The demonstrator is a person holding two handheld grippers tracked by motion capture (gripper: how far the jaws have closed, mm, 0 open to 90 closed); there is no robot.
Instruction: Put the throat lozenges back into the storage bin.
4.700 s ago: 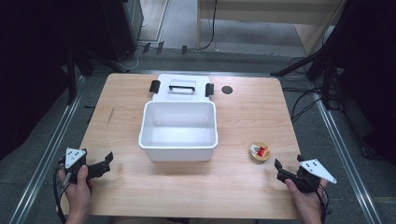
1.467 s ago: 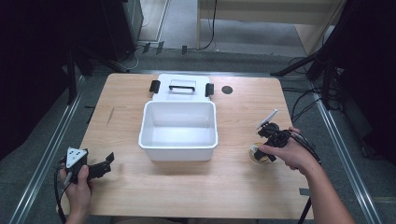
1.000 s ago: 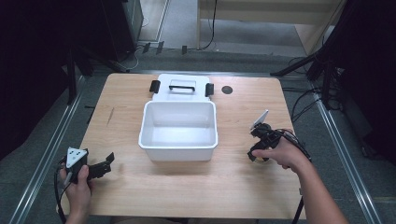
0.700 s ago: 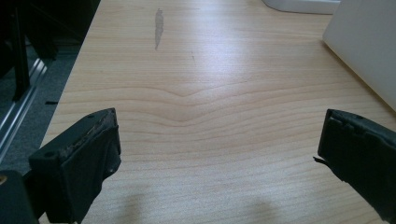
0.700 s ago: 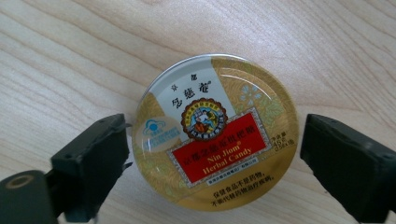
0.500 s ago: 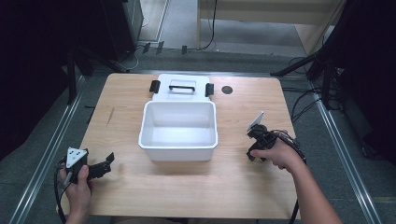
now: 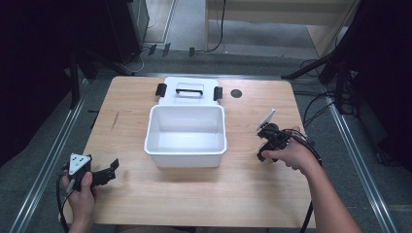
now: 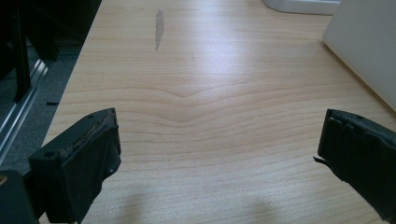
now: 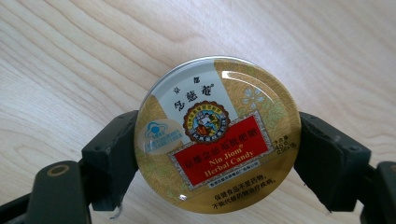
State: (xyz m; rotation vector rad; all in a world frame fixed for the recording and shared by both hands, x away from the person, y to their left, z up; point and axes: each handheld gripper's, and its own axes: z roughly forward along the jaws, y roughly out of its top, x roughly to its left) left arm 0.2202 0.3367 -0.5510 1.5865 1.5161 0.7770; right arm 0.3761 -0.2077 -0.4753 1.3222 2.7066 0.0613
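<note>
A person sits at a light wooden table [image 7: 194, 194], holding a black two-jaw gripper in each hand.

The right gripper [image 9: 217, 156] is at about 3 o'clock on the table, to the right of an open white plastic storage bin [image 7: 186, 133] that sits near the centre. Its jaws have just closed partway and now pinch a round gold metal candy tin [image 9: 217, 135] from both sides, one black pad pressed against the tin's rim at 9 o'clock and the other at 3 o'clock. The tin's lid faces the camera, showing a red label that reads "Nin Jiom Herbal Candy". Whether the tin rests on the wood or is raised off it cannot be told. In the high view the person's right hand [image 7: 286, 154] covers the tin.

The left gripper [image 7: 109, 171] is at about 8 o'clock, near the table's front left corner and well apart from the bin. Its jaws are spread wide with only bare wood between them, gripping nothing.

Behind the bin, at 12 o'clock, lies a white plastic lid with black latches [image 7: 189, 90].
</note>
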